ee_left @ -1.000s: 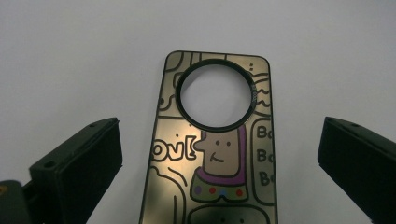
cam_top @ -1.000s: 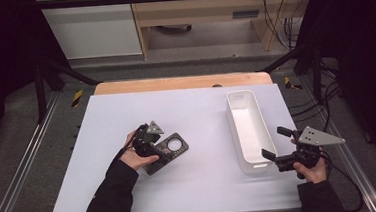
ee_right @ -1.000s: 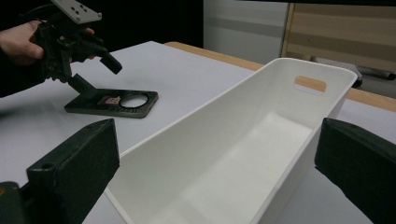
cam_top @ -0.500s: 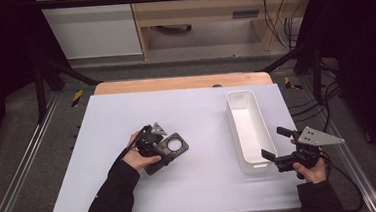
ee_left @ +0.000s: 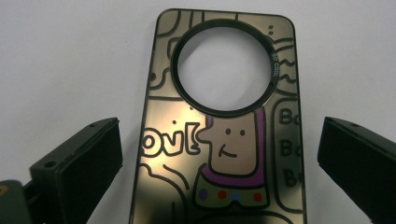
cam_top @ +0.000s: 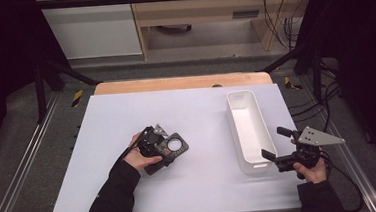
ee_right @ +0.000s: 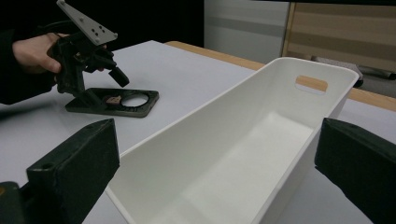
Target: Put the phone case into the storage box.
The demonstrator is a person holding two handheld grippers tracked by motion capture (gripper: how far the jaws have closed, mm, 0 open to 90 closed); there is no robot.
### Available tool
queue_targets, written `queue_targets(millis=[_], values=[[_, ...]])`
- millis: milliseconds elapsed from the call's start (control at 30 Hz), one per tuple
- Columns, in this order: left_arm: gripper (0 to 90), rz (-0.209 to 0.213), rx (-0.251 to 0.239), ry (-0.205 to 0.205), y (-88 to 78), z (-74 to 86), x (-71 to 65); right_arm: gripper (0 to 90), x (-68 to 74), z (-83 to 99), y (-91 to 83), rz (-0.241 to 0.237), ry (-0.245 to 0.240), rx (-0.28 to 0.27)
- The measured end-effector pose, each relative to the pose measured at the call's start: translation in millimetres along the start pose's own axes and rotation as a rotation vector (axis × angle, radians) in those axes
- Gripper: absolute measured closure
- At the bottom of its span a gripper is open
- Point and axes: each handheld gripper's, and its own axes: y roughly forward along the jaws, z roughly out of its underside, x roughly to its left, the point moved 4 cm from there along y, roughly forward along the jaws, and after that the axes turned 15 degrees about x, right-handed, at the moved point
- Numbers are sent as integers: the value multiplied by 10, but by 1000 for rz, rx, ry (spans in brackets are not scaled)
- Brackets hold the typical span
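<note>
A wide white table top (cam_top: 103, 142) was seen spread across the workspace, with a long white plastic bin with cut-out handles (cam_top: 249, 129) set lengthwise toward its right side. The bin was shown hollow and smooth-walled in the right gripper view (ee_right: 243, 140). Left of the table's middle, a flat, glossy dark phone case with a large round cut-out (cam_top: 171, 149) was laid flat on the white surface. In the left gripper view the case (ee_left: 224, 140) was seen printed with black-outlined doodles, a purple-framed cartoon face, a row of coloured dots and lettering. The left gripper (cam_top: 153, 143) was held just over the case's near end, its jaws spread on either side without touching. The right gripper (cam_top: 275, 147) was held at the bin's near end, released, with jaws wide apart.
</note>
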Motion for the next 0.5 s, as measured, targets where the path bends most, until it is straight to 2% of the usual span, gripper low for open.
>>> queue_targets(millis=[500], values=[[36,-4,30,-1,55,17,29,4,-2,0,-3,-1,1,-1]])
